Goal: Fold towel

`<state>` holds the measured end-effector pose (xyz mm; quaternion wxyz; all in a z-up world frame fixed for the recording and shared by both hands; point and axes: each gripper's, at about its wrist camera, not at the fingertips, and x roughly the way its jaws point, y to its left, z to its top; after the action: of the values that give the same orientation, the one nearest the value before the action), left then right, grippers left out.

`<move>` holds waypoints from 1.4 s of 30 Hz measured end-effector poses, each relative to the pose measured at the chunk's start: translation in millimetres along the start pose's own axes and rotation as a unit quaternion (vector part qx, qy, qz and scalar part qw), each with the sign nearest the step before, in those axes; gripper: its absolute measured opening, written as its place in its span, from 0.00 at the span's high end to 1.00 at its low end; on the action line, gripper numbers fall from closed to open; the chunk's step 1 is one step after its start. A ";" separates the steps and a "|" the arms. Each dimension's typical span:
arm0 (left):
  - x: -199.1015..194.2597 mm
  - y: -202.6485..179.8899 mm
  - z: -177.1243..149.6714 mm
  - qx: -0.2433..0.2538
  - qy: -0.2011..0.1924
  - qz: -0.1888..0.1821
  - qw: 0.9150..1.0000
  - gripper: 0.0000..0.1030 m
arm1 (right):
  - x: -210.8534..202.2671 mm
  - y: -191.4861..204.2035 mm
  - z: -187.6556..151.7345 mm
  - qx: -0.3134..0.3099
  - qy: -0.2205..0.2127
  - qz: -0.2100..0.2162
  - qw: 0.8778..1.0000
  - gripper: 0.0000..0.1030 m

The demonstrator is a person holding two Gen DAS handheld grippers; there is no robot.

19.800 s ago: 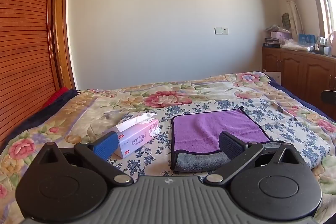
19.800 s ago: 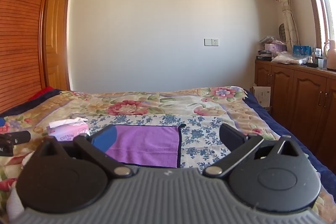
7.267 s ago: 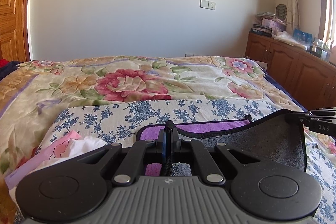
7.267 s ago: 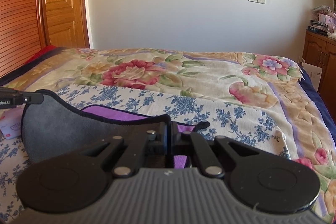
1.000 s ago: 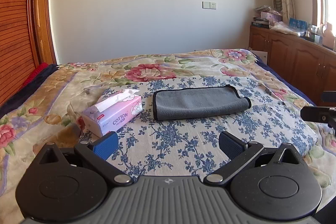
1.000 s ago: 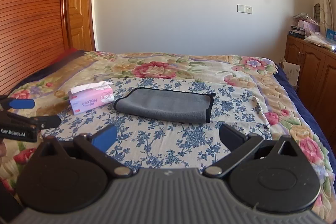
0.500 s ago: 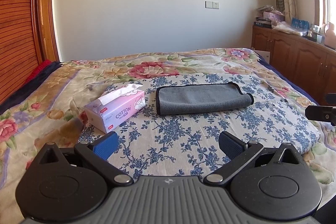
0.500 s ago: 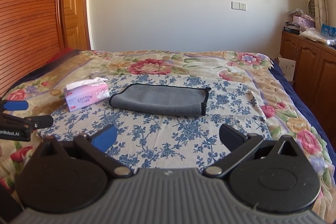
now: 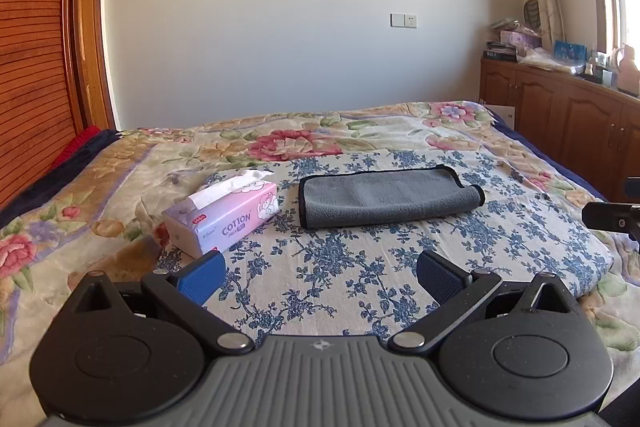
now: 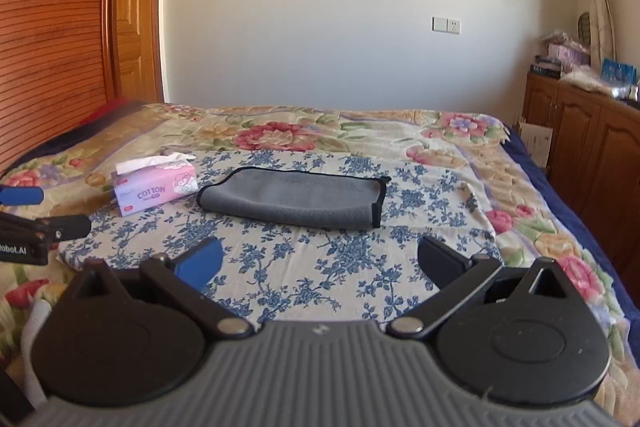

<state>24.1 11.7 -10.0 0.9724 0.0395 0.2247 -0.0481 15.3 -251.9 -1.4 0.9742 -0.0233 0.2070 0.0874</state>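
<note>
The towel (image 9: 384,199) lies folded on the blue-flowered sheet, grey side up, with a black hem; it also shows in the right wrist view (image 10: 292,201). My left gripper (image 9: 320,273) is open and empty, well short of the towel. My right gripper (image 10: 320,261) is open and empty, also short of it. Each gripper shows at the edge of the other's view: the right one (image 9: 612,215) and the left one (image 10: 36,223).
A pink tissue box (image 9: 224,217) lies left of the towel, also in the right wrist view (image 10: 154,189). The bed (image 9: 100,195) has a floral cover. Wooden cabinets (image 9: 560,123) stand along the right; a slatted wardrobe (image 10: 52,39) is on the left.
Both grippers have drawn back a little from the towel, open and empty. The towel has not moved.
</note>
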 end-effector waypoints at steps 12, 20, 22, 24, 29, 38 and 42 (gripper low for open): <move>-10.3 0.0 2.9 0.004 -0.040 0.010 0.999 0.00 | -8.1 -6.9 2.3 0.017 -0.032 -0.010 0.999 0.00; -16.5 -0.2 3.6 0.002 -0.057 0.014 0.998 0.00 | -11.6 -8.6 2.2 0.021 -0.046 -0.018 0.999 0.00; -16.2 -0.4 3.4 0.004 -0.056 0.016 0.998 0.00 | -12.3 -9.0 2.2 0.022 -0.050 -0.020 0.998 0.00; -16.4 0.1 3.1 0.003 -0.057 0.016 0.998 0.00 | -13.2 -9.0 2.1 0.021 -0.054 -0.023 0.998 0.00; -17.2 0.6 3.5 0.003 -0.064 0.017 0.998 0.00 | -13.6 -10.4 1.7 0.022 -0.058 -0.028 0.998 0.00; -17.9 1.0 3.6 0.005 -0.067 0.018 0.998 0.00 | -13.6 -12.0 1.1 0.024 -0.062 -0.034 0.997 0.00; -18.4 1.0 3.6 0.006 -0.068 0.018 0.998 0.00 | -13.3 -11.1 0.7 0.024 -0.062 -0.034 0.997 0.00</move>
<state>9.3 13.7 1.4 0.9859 0.0458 0.1571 -0.0347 5.6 -264.9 4.7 0.9878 -0.0012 0.1473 0.0499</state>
